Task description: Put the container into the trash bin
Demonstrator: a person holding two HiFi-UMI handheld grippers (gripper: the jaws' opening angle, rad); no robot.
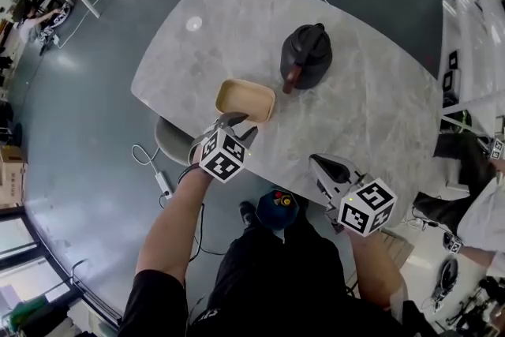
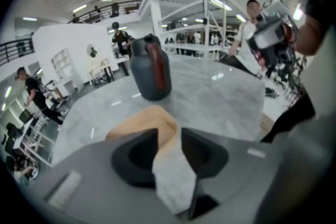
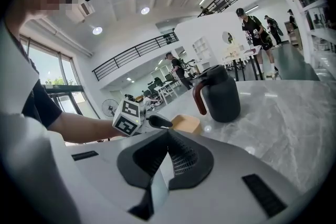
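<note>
A shallow tan container (image 1: 245,100) sits open side up near the front edge of the grey marble table (image 1: 371,122). My left gripper (image 1: 234,121) hangs over its near rim, pointing steeply down. In the left gripper view the container (image 2: 140,122) lies just ahead of my left gripper (image 2: 169,134), with the jaws apart and nothing pressed between them. My right gripper (image 1: 316,162) hovers over the table's front edge to the right, its jaws together and empty. From the right gripper view (image 3: 168,132) the container (image 3: 185,123) shows beyond the left gripper (image 3: 157,122).
A black jug (image 1: 306,55) with a reddish handle stands behind the container. On the floor under the table's edge are a blue round tub (image 1: 276,206) holding coloured things and a grey round object (image 1: 170,140). Cables run across the floor, and other people are around the room.
</note>
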